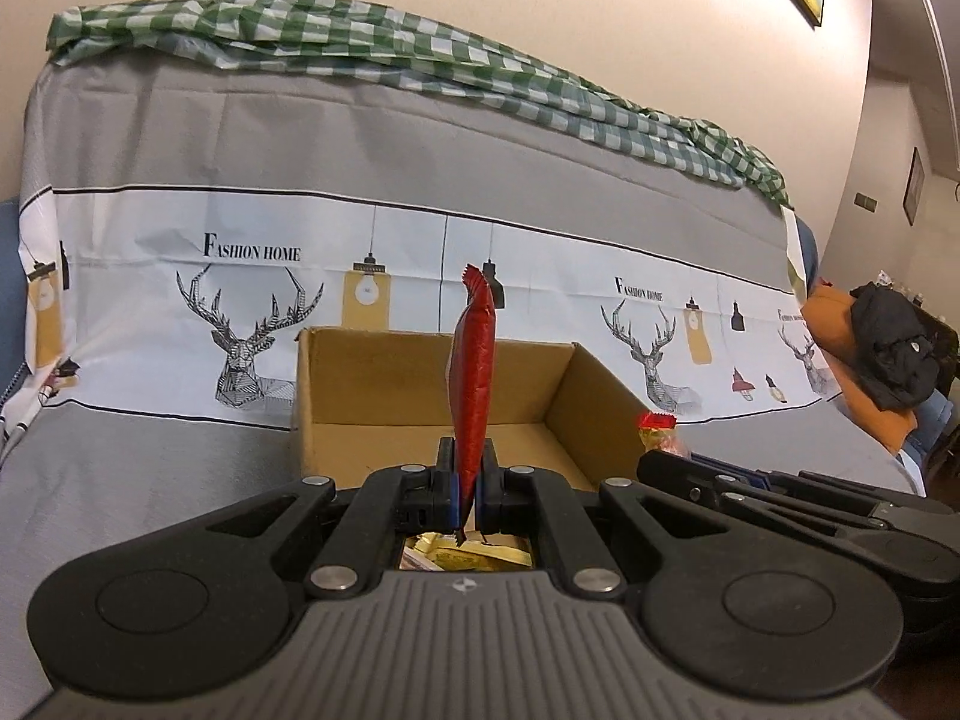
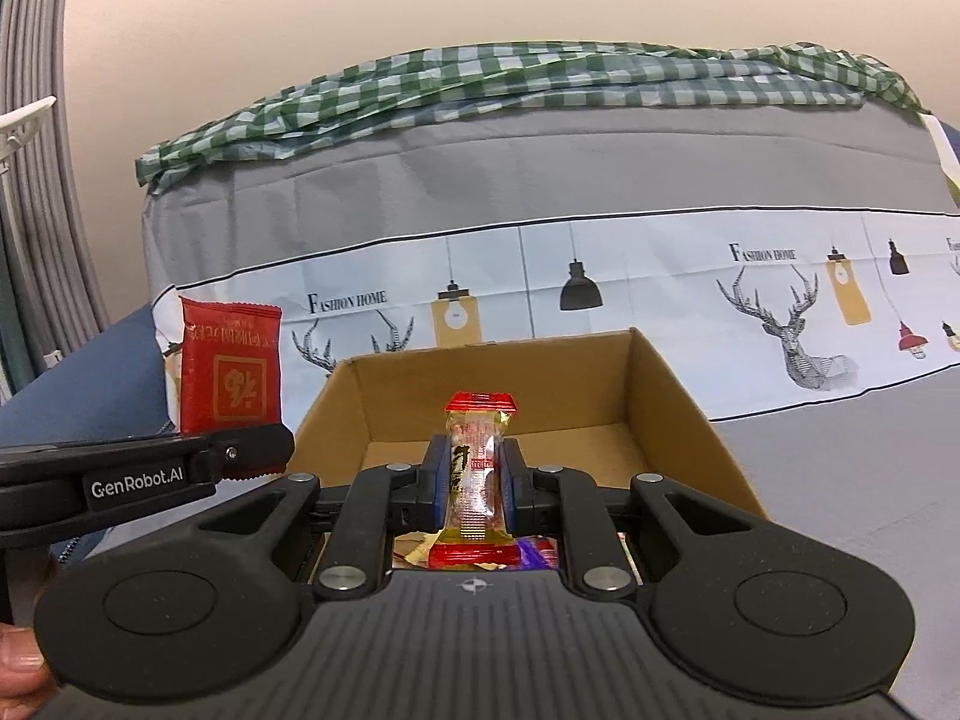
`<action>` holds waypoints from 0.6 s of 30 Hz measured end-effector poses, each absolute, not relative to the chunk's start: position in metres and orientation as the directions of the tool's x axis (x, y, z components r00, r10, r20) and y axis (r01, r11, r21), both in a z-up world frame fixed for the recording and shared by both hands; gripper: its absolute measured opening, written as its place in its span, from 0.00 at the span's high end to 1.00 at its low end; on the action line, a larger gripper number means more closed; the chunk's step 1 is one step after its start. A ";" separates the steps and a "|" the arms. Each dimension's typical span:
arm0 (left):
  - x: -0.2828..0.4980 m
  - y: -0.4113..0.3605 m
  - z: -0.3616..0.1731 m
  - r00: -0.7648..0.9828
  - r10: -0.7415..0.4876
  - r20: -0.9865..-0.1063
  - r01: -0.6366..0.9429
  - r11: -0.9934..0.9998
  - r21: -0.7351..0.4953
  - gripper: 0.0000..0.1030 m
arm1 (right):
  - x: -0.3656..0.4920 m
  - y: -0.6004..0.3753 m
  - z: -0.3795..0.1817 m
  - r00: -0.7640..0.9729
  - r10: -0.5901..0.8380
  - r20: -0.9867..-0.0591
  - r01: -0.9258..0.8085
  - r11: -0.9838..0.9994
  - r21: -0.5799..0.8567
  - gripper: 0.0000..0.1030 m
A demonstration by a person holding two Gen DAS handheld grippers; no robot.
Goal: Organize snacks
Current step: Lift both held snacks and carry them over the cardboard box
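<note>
My left gripper [image 1: 468, 453] is shut on a flat red snack packet [image 1: 474, 360], which stands upright and edge-on above the open cardboard box [image 1: 384, 378]. In the right wrist view the same red packet [image 2: 231, 372] shows its printed face, held by the left gripper [image 2: 258, 450] at the box's left edge. My right gripper [image 2: 474, 462] is shut on a clear yellow candy with red ends [image 2: 480, 414], over the box [image 2: 666, 414]. From the left wrist view, that candy [image 1: 659, 432] and the right gripper [image 1: 657, 462] sit at the box's right side. Gold packets [image 1: 462, 555] lie in the box.
The box rests on a sofa covered by a grey deer-print cloth [image 1: 150, 450], with a green checked cloth [image 1: 360, 36] along its top. A black garment [image 1: 894, 348] lies on an orange cushion at far right. A purple wrapper [image 2: 537, 552] lies in the box. A thumb [image 2: 18, 666] shows at lower left.
</note>
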State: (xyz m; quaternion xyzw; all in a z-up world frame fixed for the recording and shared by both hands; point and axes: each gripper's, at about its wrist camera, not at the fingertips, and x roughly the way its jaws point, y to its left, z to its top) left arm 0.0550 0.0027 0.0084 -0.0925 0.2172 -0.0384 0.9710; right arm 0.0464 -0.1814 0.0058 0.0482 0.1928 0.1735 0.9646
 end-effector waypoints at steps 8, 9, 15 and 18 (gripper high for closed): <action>0.061 -0.006 0.006 0.897 -0.132 -0.421 0.046 0.977 -0.209 0.96 | 0.049 -0.184 0.003 0.865 0.340 -0.369 -0.301 0.940 0.159 0.83; 0.061 -0.007 0.006 0.897 -0.134 -0.420 0.048 0.977 -0.209 0.96 | 0.049 -0.184 0.002 0.865 0.339 -0.370 -0.301 0.941 0.156 0.83; 0.064 -0.008 0.005 0.893 -0.136 -0.429 0.047 0.976 -0.212 0.96 | 0.050 -0.183 0.001 0.864 0.338 -0.373 -0.300 0.941 0.158 0.83; 0.065 -0.008 0.005 0.891 -0.135 -0.433 0.044 0.976 -0.214 0.96 | 0.050 -0.183 0.002 0.867 0.335 -0.370 -0.298 0.942 0.155 0.83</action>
